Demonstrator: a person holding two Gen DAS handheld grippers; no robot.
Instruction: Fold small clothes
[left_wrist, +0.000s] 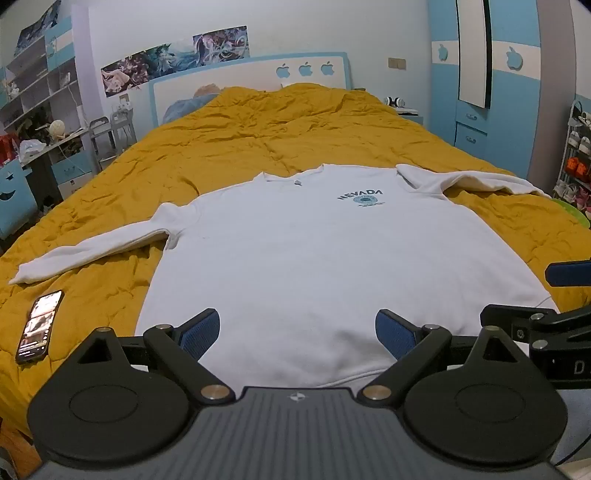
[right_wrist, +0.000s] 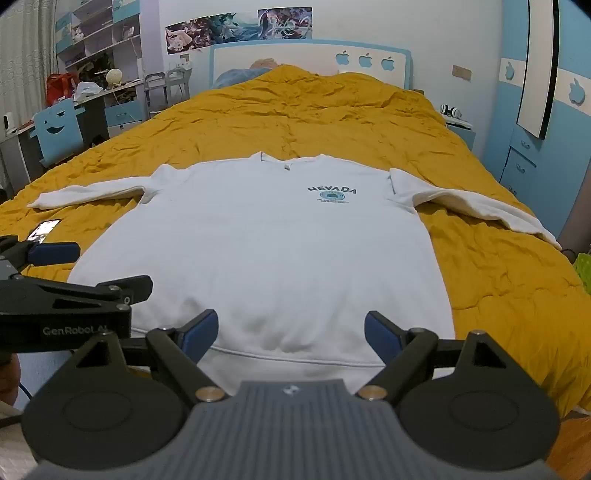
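So the white sweatshirt (left_wrist: 314, 258) lies flat on the yellow bed (left_wrist: 258, 147), sleeves out, nothing folded yet; left tool (left_wrist: 297, 332) and right tool (right_wrist: 290, 332) hover wide open, empty, near the hem, probably a sleeve gets grabbed first

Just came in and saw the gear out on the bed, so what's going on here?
A person holds a two-finger gripper in each hand over a white sweatshirt spread flat, front up, on the yellow bedspread, sleeves out to both sides. The left gripper and right gripper are both open near the hem, holding nothing. No fold is made yet. A phone with its screen lit lies on the bedspread beside the sweatshirt.
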